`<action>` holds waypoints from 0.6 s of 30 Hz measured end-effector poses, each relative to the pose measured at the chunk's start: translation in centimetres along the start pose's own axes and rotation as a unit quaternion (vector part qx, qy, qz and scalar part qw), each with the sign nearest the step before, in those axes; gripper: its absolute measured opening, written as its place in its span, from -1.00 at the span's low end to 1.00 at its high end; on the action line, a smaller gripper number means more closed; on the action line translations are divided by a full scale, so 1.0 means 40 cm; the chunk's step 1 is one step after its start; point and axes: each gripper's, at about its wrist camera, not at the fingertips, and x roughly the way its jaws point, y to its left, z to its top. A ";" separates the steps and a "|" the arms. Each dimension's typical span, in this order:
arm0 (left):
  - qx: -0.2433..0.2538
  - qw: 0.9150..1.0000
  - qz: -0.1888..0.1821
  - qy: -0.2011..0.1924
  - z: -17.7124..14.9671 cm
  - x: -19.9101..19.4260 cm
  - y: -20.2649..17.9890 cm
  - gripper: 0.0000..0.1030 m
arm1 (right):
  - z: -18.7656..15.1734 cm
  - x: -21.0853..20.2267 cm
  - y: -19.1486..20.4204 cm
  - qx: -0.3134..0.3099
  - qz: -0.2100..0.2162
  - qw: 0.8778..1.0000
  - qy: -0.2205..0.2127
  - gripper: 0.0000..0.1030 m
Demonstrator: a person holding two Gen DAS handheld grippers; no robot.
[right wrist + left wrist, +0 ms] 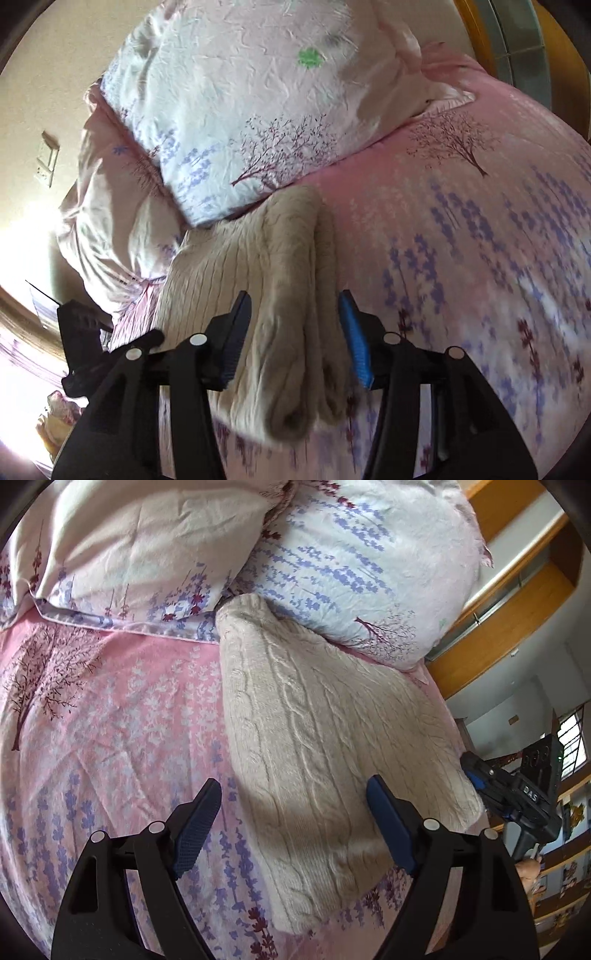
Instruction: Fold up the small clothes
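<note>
Item: cream cable-knit sweater (314, 738), already doubled into a long narrow bundle on the pink floral bedspread (110, 720), its far end butted against the pillow (351, 572), which I judge left it squared for one more fold. Your right gripper (295, 332) stood part-open astride the near rolled end, pads not visibly pressing it. Your left gripper (295, 823) stood wide and empty, the bundle's near edge between and beyond its fingers.

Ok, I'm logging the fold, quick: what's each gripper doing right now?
Left gripper: open, holding nothing, poised over the beige knit sweater.
Right gripper: open, its jaws either side of the sweater's folded edge, not pressing it.
</note>
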 end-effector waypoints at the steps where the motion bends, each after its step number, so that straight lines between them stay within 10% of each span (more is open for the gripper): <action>1: 0.003 1.000 0.002 0.000 -0.003 -0.004 -0.004 0.57 | -0.012 -0.012 0.003 -0.005 0.000 1.000 -0.001 -0.05; 8: 0.003 1.000 -0.004 0.012 -0.029 -0.020 -0.019 0.45 | -0.072 -0.025 0.037 -0.038 0.003 0.999 0.017 -0.28; 10: -0.001 1.000 -0.005 0.017 -0.035 -0.017 -0.017 0.41 | -0.085 -0.010 0.047 -0.059 -0.017 0.998 0.021 -0.76; 18: 0.004 0.999 -0.010 0.042 -0.069 -0.024 -0.020 0.36 | -0.104 -0.055 0.037 -0.057 -0.025 0.998 -0.018 -0.80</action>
